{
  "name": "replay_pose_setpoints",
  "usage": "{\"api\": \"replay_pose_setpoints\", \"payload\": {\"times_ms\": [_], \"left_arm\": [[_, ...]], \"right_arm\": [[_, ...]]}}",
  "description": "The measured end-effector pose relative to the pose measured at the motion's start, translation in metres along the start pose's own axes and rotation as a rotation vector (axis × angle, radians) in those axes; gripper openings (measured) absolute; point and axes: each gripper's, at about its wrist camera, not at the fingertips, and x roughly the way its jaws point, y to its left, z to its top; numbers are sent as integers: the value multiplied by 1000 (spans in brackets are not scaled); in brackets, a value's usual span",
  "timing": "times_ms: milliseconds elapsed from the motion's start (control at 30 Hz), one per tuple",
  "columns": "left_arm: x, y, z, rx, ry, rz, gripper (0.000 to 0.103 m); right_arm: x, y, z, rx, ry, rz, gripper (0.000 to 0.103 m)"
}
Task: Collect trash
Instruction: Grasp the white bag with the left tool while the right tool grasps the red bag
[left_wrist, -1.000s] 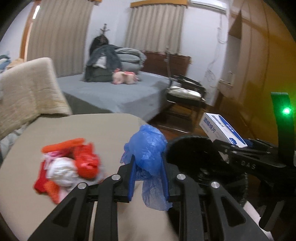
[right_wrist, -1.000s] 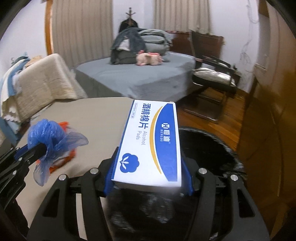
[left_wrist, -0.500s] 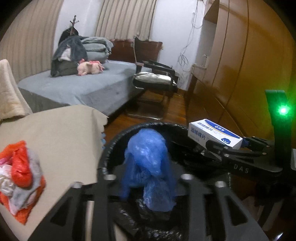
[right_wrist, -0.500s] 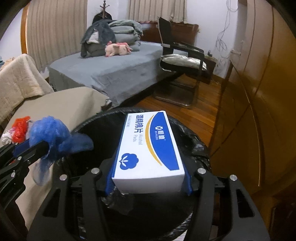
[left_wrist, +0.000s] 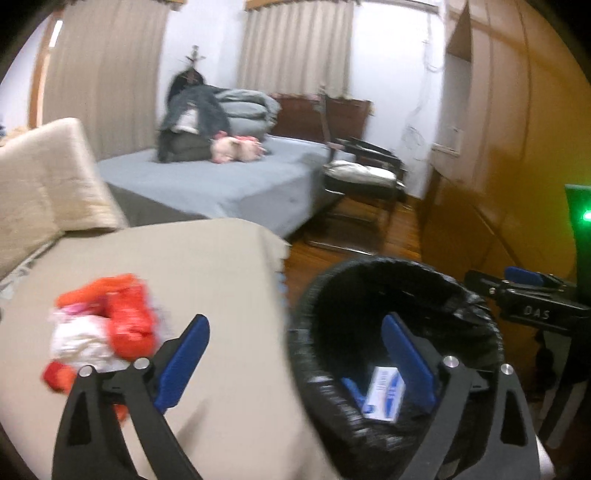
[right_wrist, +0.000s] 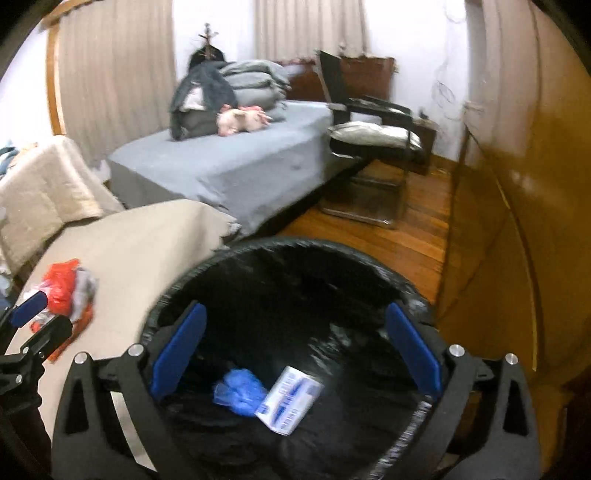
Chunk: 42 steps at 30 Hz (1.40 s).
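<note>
A black-lined trash bin (right_wrist: 295, 251) stands beside a beige-covered table (left_wrist: 207, 266). Inside it lie a crumpled blue plastic bag (right_wrist: 238, 393) and a white and blue alcohol-pad box (right_wrist: 290, 402); the box also shows in the left wrist view (left_wrist: 384, 393). My right gripper (right_wrist: 295, 350) is open and empty over the bin. My left gripper (left_wrist: 295, 358) is open and empty, straddling the bin's left rim (left_wrist: 295, 332) and the table edge. A pile of red, orange and white trash (left_wrist: 103, 332) lies on the table left of it, also in the right wrist view (right_wrist: 66, 291).
A grey bed (left_wrist: 229, 184) with folded clothes and a pink plush toy stands behind the table. A black chair (left_wrist: 362, 177) is on the wooden floor (right_wrist: 406, 229) to the right. A wooden wardrobe (right_wrist: 535, 184) runs along the right side. A cream blanket (left_wrist: 40, 177) lies at left.
Both grippers opened over the bin. The blue bag and the box dropped into it and lie on the bottom. The left gripper swung back left toward the table.
</note>
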Motion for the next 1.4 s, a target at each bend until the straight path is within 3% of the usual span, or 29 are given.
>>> {"api": "replay_pose_setpoints", "payload": {"times_ms": [333, 500, 833, 933, 1000, 1067, 1400], "left_arm": [[-35, 82, -3, -85, -51, 236, 93], [-29, 113, -9, -121, -35, 303, 87], [-3, 135, -19, -155, -3, 310, 72], [7, 140, -21, -166, 18, 294, 61], [11, 141, -24, -170, 31, 288, 47], [10, 141, -26, -165, 29, 289, 42], [-10, 146, -28, -185, -22, 295, 33]], "right_arm": [[12, 94, 17, -97, -32, 170, 96], [24, 128, 22, -133, -40, 218, 96], [44, 170, 25, -179, -36, 260, 95], [49, 176, 25, -188, -32, 271, 95], [53, 179, 24, -192, -27, 277, 95], [56, 184, 24, -190, -21, 290, 95], [68, 217, 14, -221, 31, 383, 87]]}}
